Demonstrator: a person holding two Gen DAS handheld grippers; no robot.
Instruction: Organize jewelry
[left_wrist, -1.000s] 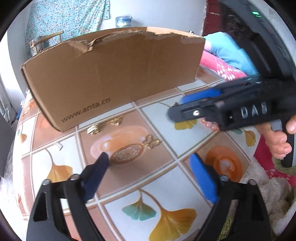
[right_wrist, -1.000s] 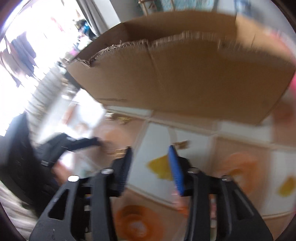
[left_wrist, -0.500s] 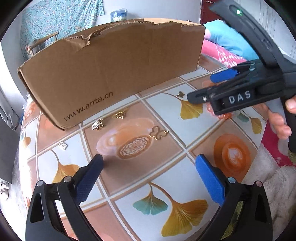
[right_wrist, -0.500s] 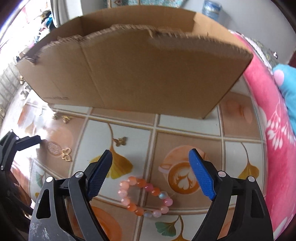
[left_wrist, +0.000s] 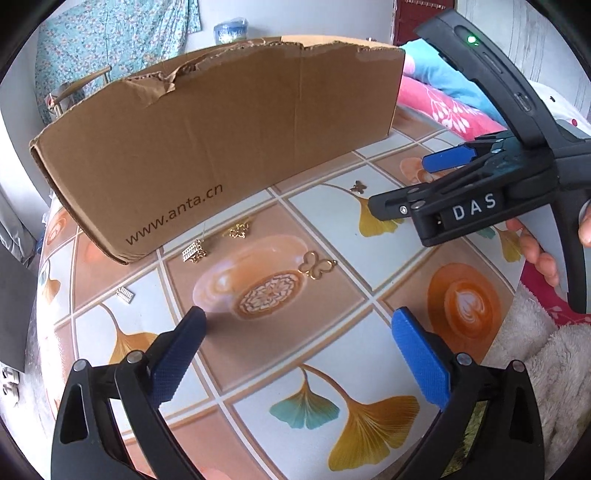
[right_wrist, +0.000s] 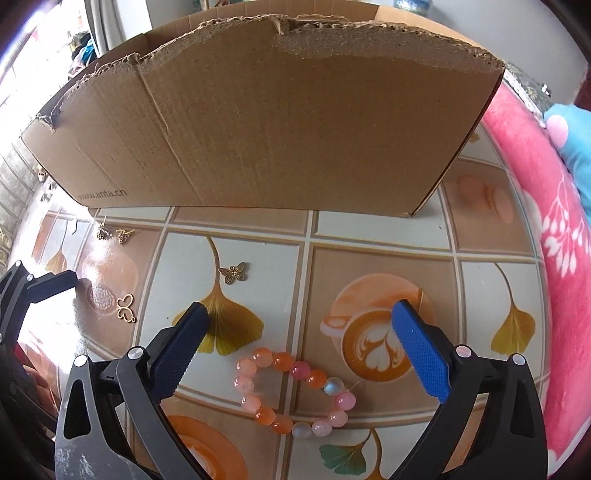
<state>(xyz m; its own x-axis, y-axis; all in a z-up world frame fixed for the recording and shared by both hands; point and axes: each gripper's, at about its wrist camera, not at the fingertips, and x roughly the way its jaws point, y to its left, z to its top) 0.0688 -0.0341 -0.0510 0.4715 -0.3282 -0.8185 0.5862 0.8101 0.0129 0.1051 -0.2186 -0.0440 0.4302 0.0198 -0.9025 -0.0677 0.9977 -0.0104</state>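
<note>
Left wrist view: the left gripper (left_wrist: 295, 350) is hanging over the table (left_wrist: 332, 369) with its jaws spread to their widest, nothing lying between them and neither pad touching anything. Ahead of it an open butterfly charm (left_wrist: 317, 265) is resting on the patterned cloth, with two small gold pieces (left_wrist: 218, 242) nearer the cardboard box (left_wrist: 221, 147) and a small silver piece (left_wrist: 125, 294) off to the left. A small butterfly charm (left_wrist: 358, 187) is lying further right, beside the right gripper (left_wrist: 402, 188), which is entering from the right in a person's hand (left_wrist: 543, 254). Right wrist view: the right gripper (right_wrist: 301, 345) is pointing steeply down with its jaws having just been opening, now standing wide apart. The bead bracelet (right_wrist: 293, 393) is lying flat on the table (right_wrist: 369, 236) in the gap between the blue pads, touched by neither. The small butterfly charm (right_wrist: 232, 272) is sitting ahead of the left pad, the open butterfly charm (right_wrist: 126, 307) further left near the left gripper's tip (right_wrist: 55, 286). The cardboard box (right_wrist: 277, 129) is standing behind all of these.
</note>
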